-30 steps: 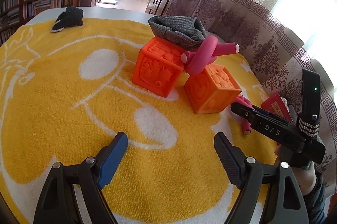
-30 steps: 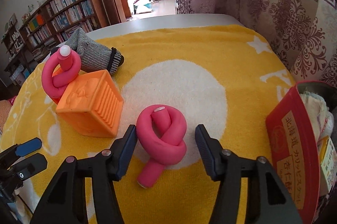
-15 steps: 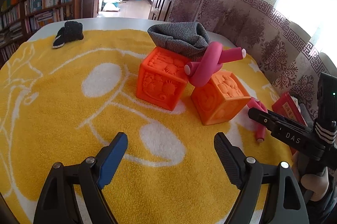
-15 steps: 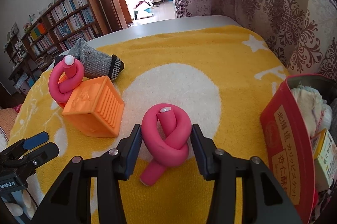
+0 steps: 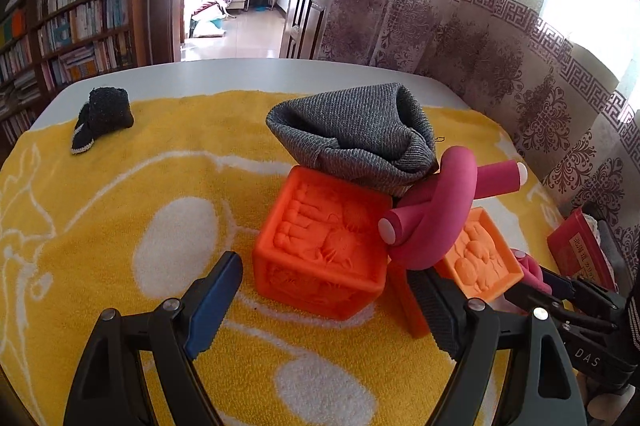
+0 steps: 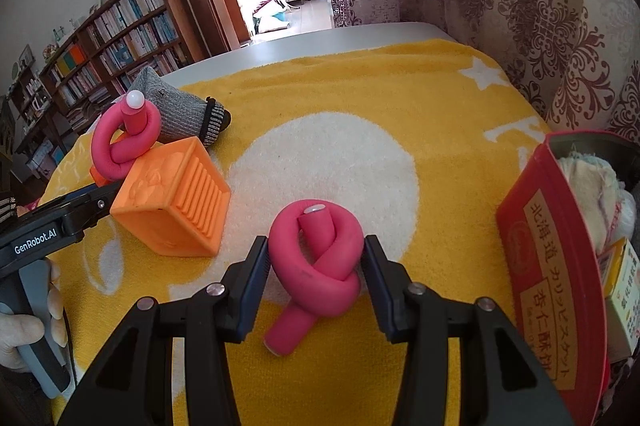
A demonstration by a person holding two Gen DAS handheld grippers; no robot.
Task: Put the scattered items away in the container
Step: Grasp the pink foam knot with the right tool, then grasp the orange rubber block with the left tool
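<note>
The right gripper (image 6: 316, 262) squeezes the pink knot (image 6: 318, 258) on the yellow towel (image 6: 360, 106), so lift it slowly to the red tin (image 6: 548, 266) at 3 o'clock (the left gripper (image 5: 324, 306), jaws wide, nears 1 orange block (image 5: 324, 254))

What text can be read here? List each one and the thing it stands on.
"GenRobot.AI": black body of the left tongs.
"DAS": black body of the right tongs.
"北海道" and further Japanese print, only partly legible: red rectangular tin.
Small yellow box inside the tin: too blurred.
</note>
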